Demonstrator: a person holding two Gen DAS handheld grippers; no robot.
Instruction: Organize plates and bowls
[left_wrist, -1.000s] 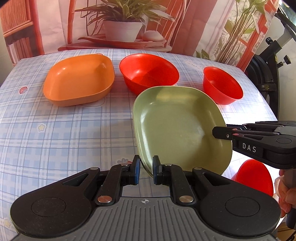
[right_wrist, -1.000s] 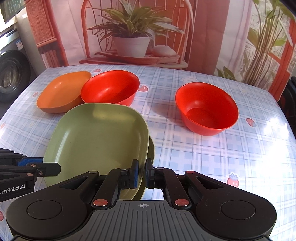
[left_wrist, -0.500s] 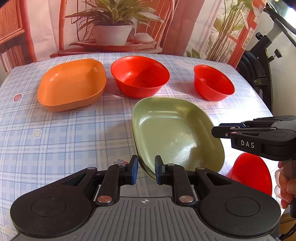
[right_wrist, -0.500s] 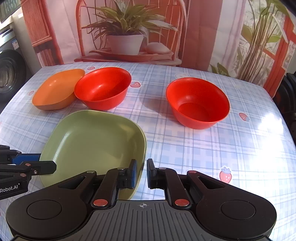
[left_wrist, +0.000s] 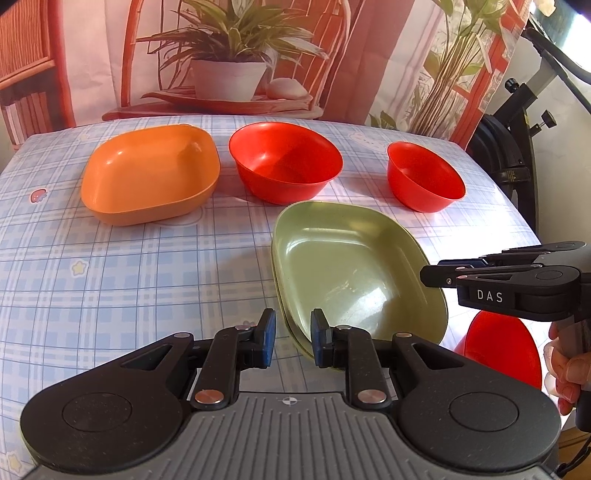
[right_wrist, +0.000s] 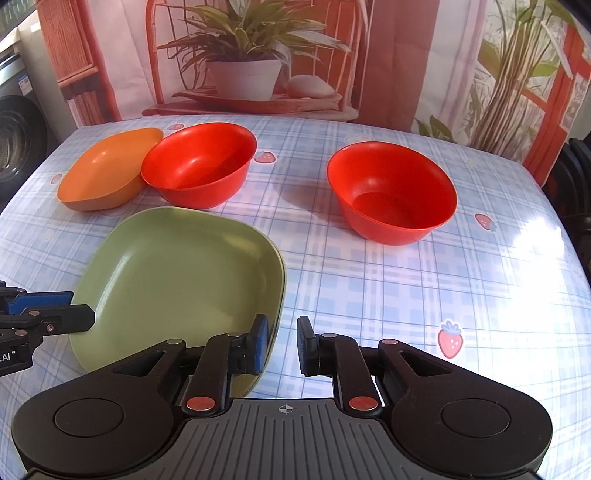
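Orange plate (left_wrist: 149, 176) at far left of the checked tablecloth (left_wrist: 110, 280), flat and well apart from both tools. Just beside it to the right, a large red bowl (left_wrist: 286, 162), upright. Nearer, at centre, green plates (left_wrist: 354, 273) nested, a second rim visible beneath the top one along the near edge. Left gripper (left_wrist: 290, 336) at the stack's near-left corner, jaws parted and clamping nothing, the rim poking into the gap between the blue pads (left_wrist: 269, 338); contact impossible to judge. Further right, a second red bowl (left_wrist: 424, 182) standing alone, upright, well apart from both grippers. Right gripper (right_wrist: 282, 345) at the stack's near-right corner, jaws likewise spread and empty, left finger over the plate's edge, right finger over bare cloth. At far right, below the right gripper in the left wrist view, part of another red dish (left_wrist: 502, 352), partly hidden.
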